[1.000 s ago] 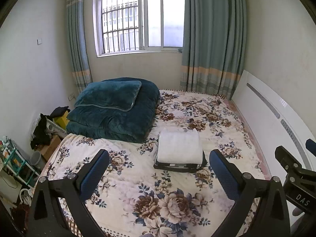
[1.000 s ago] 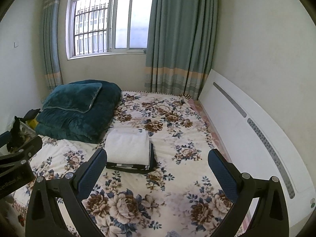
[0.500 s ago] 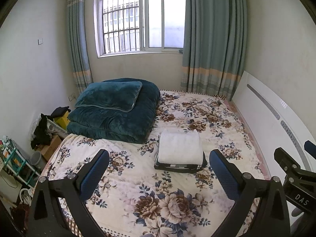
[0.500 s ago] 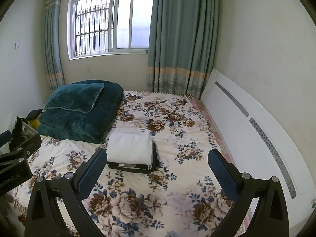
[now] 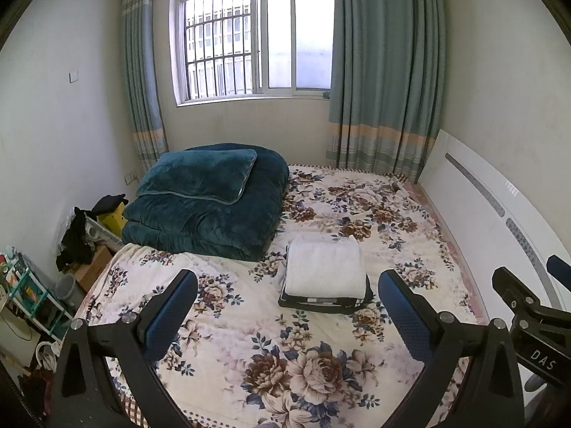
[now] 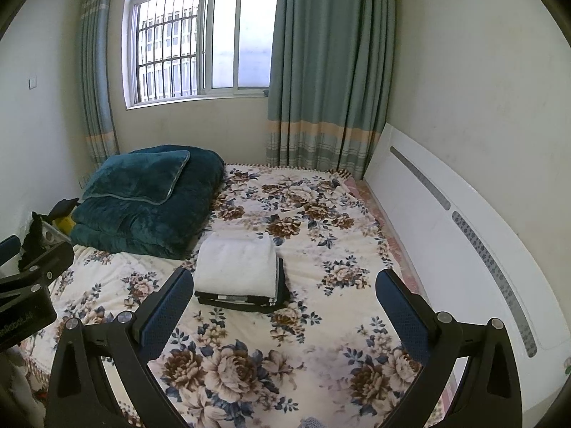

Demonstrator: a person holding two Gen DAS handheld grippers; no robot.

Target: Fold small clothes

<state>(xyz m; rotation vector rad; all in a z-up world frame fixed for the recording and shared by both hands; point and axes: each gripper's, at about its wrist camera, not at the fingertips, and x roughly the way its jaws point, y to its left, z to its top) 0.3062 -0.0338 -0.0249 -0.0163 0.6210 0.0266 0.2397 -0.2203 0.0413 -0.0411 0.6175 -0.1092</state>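
Folded clothes stack [image 5: 324, 278] rests on the floral bed [image 5: 249, 349]. Left tool [image 5: 285, 306] and right tool [image 6: 282, 303] hover above it, both spread wide and holding nothing.

The bedspread [image 5: 321, 353] is patterned with brown, beige and dark blue flowers on a cream ground. A white folded towel [image 5: 324, 267] is seen on top of a black garment [image 5: 321, 303] with white striping at its edge. At the far left, a dark teal velvet quilt [image 5: 210, 221] and a matching teal cushion [image 5: 200, 176] edged in lighter piping are shown. The curtains [image 5: 385, 71] are coloured grey-green and banded with peach and pale stripes near the bottom. The headboard [image 6: 446, 235] at the right is white with grey dotted strips. The gripper pads [image 5: 399, 314] are dark blue, mounted on black fingers.
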